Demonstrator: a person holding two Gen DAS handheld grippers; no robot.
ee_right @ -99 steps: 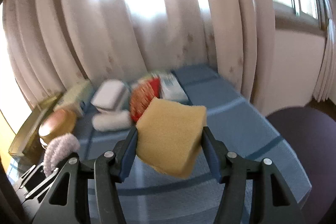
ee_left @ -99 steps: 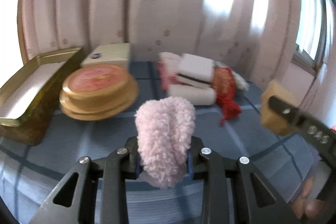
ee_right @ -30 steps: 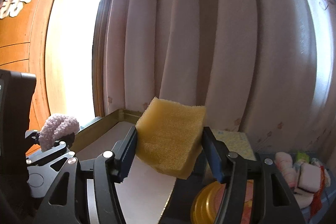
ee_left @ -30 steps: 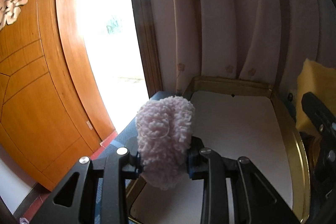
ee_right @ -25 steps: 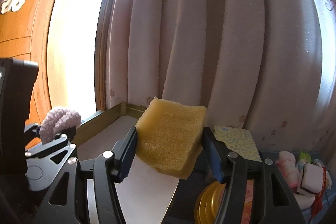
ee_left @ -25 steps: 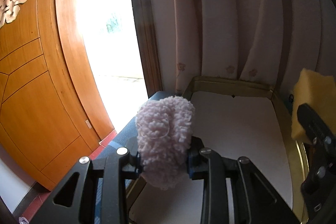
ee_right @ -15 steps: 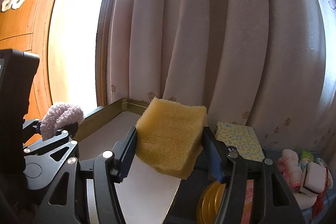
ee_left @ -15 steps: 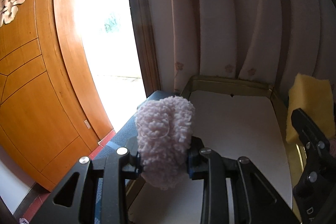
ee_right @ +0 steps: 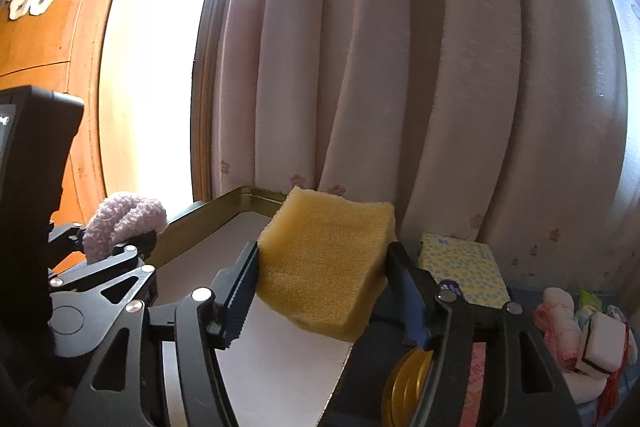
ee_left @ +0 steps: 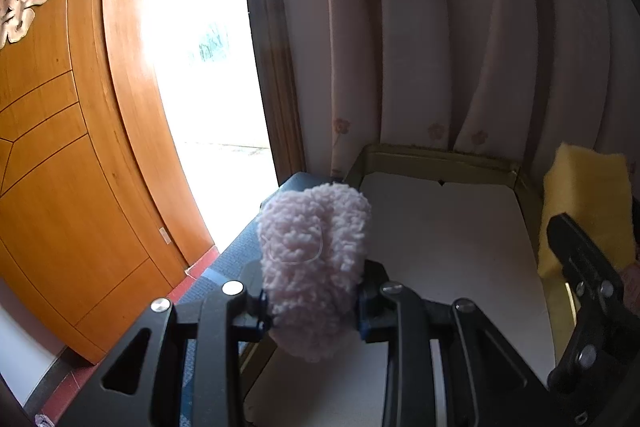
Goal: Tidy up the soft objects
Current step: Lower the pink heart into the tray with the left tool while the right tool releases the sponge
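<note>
Both hands are carrying soft things to the box, so this looks like the delivery step, with the letting go not yet done. On the left, the left gripper (ee_left: 312, 301) has its jaws pinched on a fluffy pink sock (ee_left: 314, 263), held up over the near left corner of the gold tin box (ee_left: 436, 151). That box is open, with a white lining, and as far as I can see nothing lies in it. To its right, the right gripper (ee_right: 324, 301) clamps a yellow sponge (ee_right: 324, 263) over the box's right side. Next, I'd guess, each should lower inside the rim and then open. Further right sit a dotted tissue box (ee_right: 460, 267), a round gold tin (ee_right: 404, 387) and the waiting pile of soft things (ee_right: 588, 335).
</note>
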